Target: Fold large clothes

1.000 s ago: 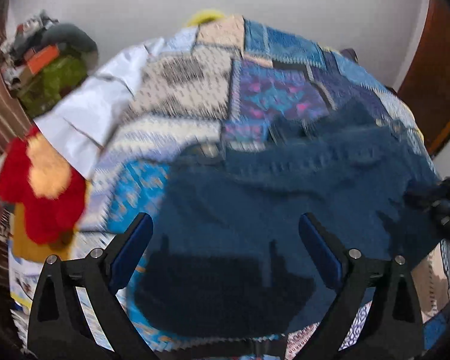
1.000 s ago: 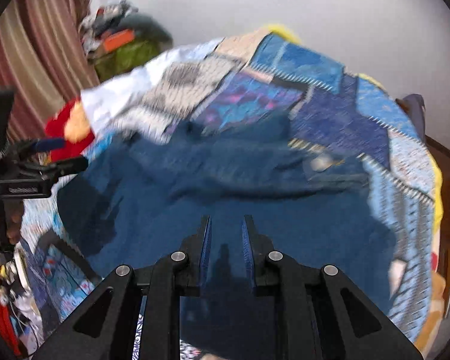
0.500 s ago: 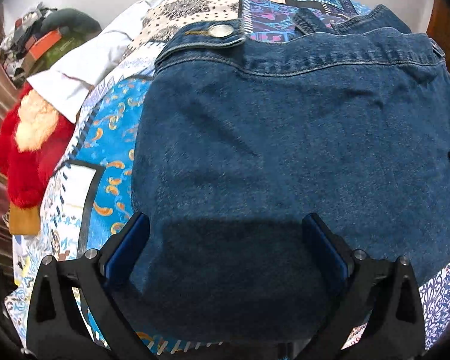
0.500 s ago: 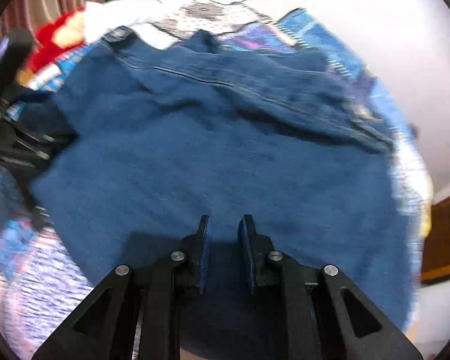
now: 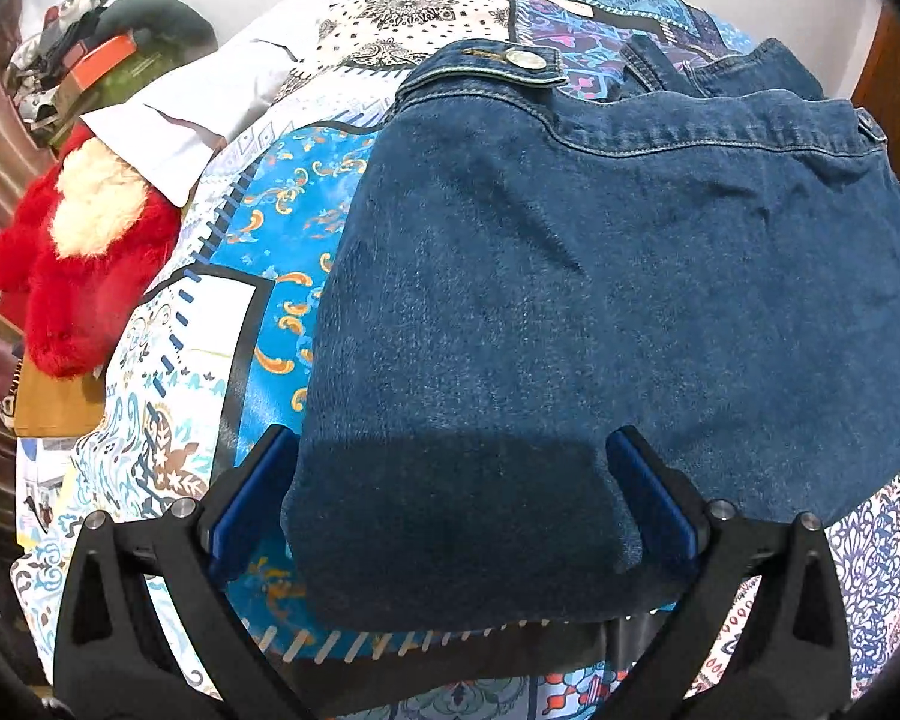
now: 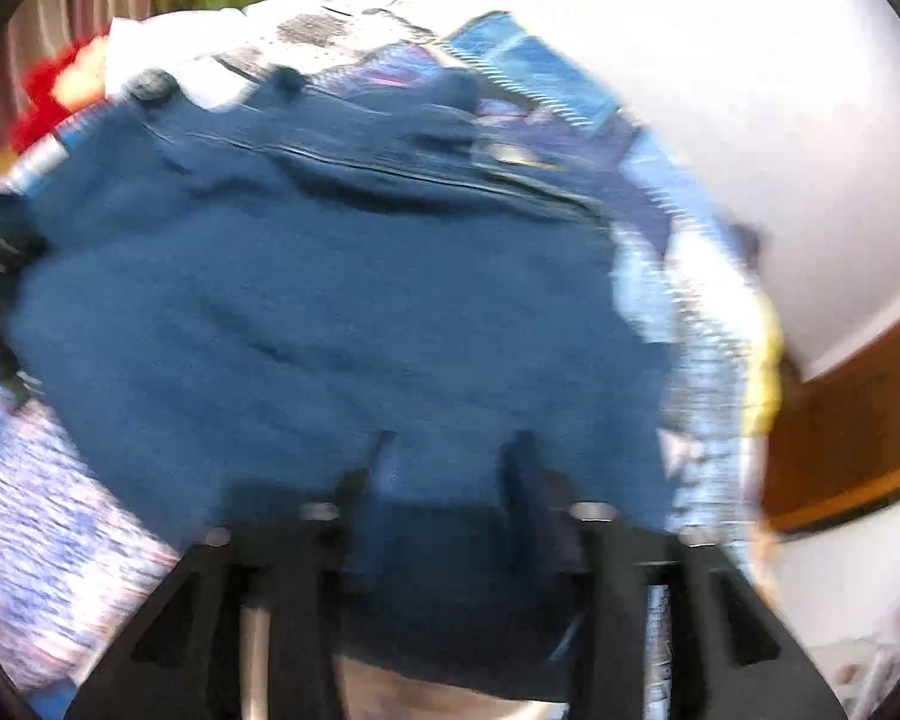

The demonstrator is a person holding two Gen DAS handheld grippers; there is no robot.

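Note:
A folded pair of dark blue jeans [image 5: 600, 312] lies on a patchwork bedspread [image 5: 210, 312], waistband and metal button [image 5: 525, 59] at the far end. My left gripper [image 5: 450, 498] is open, its blue-padded fingers standing either side of the near folded edge. In the blurred right wrist view the jeans [image 6: 330, 312] fill the frame. My right gripper [image 6: 450, 462] has its fingers parted over the near edge of the denim, with cloth lying between them.
A red and cream plush toy [image 5: 84, 252] lies at the bed's left edge, with a white cloth [image 5: 210, 102] and a pile of clutter [image 5: 102, 60] behind it. A white wall is beyond the bed; a brown wooden door [image 6: 858, 420] is at the right.
Both grippers have dropped closer to the jeans, which now lie flat. The right gripper's fingers have spread from nearly shut to apart. The left gripper stayed open.

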